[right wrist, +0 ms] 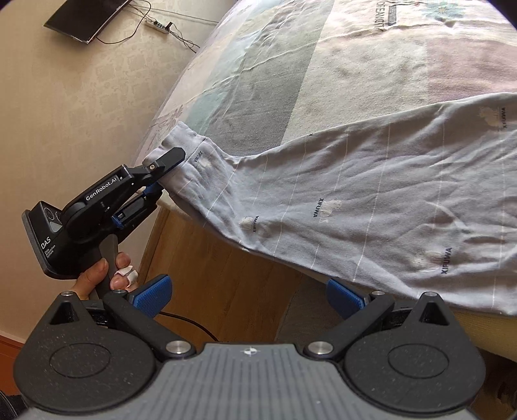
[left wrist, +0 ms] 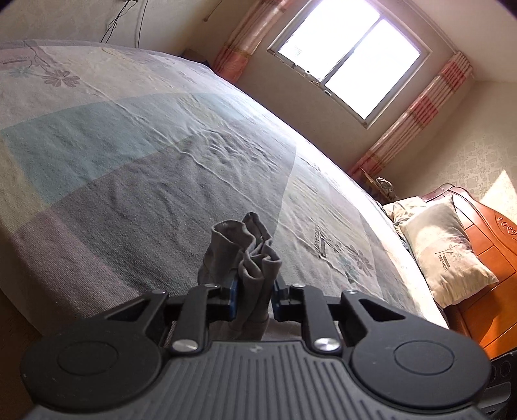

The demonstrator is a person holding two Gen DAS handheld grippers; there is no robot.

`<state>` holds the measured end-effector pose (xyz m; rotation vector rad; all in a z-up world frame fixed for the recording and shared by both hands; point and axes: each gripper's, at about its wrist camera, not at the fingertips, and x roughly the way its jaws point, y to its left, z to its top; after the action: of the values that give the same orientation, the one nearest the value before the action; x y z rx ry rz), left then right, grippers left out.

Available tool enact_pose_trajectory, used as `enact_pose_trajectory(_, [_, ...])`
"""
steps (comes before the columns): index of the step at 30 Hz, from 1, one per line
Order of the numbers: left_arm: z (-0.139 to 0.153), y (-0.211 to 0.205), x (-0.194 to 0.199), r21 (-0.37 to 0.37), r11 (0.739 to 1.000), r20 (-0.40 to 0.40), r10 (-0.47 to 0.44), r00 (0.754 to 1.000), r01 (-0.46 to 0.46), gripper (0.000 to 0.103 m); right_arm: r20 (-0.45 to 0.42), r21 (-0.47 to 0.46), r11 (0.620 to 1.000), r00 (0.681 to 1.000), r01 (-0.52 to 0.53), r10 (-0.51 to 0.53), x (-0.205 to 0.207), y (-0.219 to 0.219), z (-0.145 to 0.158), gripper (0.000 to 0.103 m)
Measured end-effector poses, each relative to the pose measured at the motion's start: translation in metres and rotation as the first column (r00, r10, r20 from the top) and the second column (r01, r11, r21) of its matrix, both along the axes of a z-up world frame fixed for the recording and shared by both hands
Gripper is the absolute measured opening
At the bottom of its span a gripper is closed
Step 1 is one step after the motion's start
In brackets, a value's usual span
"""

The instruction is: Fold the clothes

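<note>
A pale grey-blue pair of long pants (right wrist: 355, 200) with thin white stripes and small prints lies across the bed, one leg drooping over the bed's edge. My left gripper (right wrist: 161, 174) is shut on the cuff (right wrist: 181, 142) of that leg at the bed's corner; a hand holds its grip. In the left wrist view the bunched grey cuff (left wrist: 248, 255) stands pinched between the blue pads (left wrist: 233, 290) of my left gripper (left wrist: 255, 290). My right gripper (right wrist: 248, 297) is open, its blue pads (right wrist: 152, 295) spread wide below the pants' lower edge, holding nothing.
The patchwork bedspread (left wrist: 145, 145) covers a wide bed with a wooden side panel (right wrist: 210, 265). A pillow (left wrist: 442, 252) and an orange wooden headboard (left wrist: 491, 239) lie at the right. A window (left wrist: 349, 55) with curtains is beyond. A power strip (right wrist: 158, 25) and cables lie on the floor.
</note>
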<state>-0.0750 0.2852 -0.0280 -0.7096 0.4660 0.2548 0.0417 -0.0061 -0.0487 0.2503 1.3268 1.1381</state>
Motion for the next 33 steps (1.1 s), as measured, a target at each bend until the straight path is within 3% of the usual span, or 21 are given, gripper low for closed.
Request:
enact_pose_trajectory(11, [0.014, -0.039, 0.023, -0.006, 0.994, 0.029, -0.111, 0.993, 0.111, 0.018, -0.034, 0.031, 0.993, 0.993, 0.110, -0.109, 0.018, -0.044, -0.004, 0.103])
enact_pose_trajectory(19, [0.019, -0.073, 0.043, 0.030, 0.974, 0.027, -0.226, 0.974, 0.225, 0.018, -0.041, 0.045, 0.985, 0.986, 0.165, -0.164, 0.026, -0.064, -0.006, 0.103])
enact_pose_trajectory(33, [-0.011, -0.127, 0.075, 0.076, 0.923, -0.105, -0.368, 0.924, 0.377, 0.018, -0.056, 0.034, 0.968, 0.968, 0.248, -0.246, 0.040, -0.090, -0.014, 0.103])
